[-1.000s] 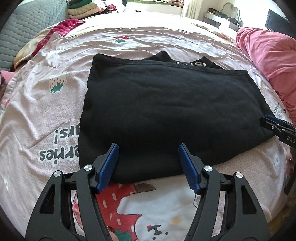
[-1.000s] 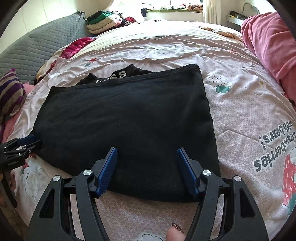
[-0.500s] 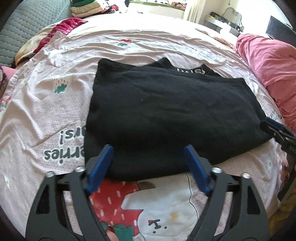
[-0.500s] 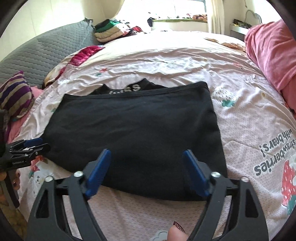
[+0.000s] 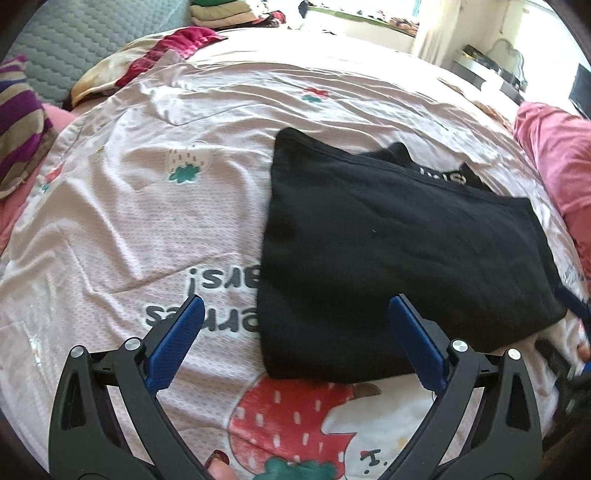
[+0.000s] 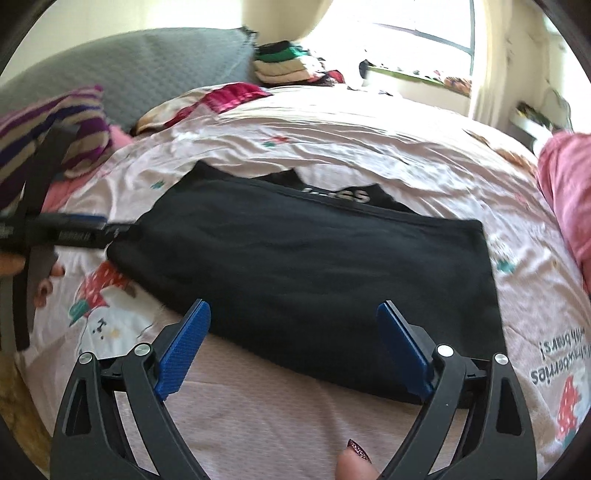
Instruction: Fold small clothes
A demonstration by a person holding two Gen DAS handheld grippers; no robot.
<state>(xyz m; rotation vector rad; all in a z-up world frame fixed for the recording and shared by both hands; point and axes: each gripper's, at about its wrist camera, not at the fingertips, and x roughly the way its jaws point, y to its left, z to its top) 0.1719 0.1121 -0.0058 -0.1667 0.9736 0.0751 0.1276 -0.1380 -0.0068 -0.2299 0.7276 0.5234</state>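
Both grippers (left (image 5: 295,339), right (image 6: 293,343)) just opened wide, empty, drawn back off folded black garment (image 5: 399,258).

- Your bed (image 5: 155,229) fills both views under a pale pink strawberry-print cover.
- Grey quilted headboard (image 6: 147,70) at your far left; striped cushion (image 6: 51,125) against it.
- Stack of folded clothes (image 6: 284,64) beyond the bed.
- Bright window (image 6: 413,33), hard daylight; pale curtain (image 5: 432,33) beside it.
- Pink blanket (image 5: 557,155) heaped on your right.
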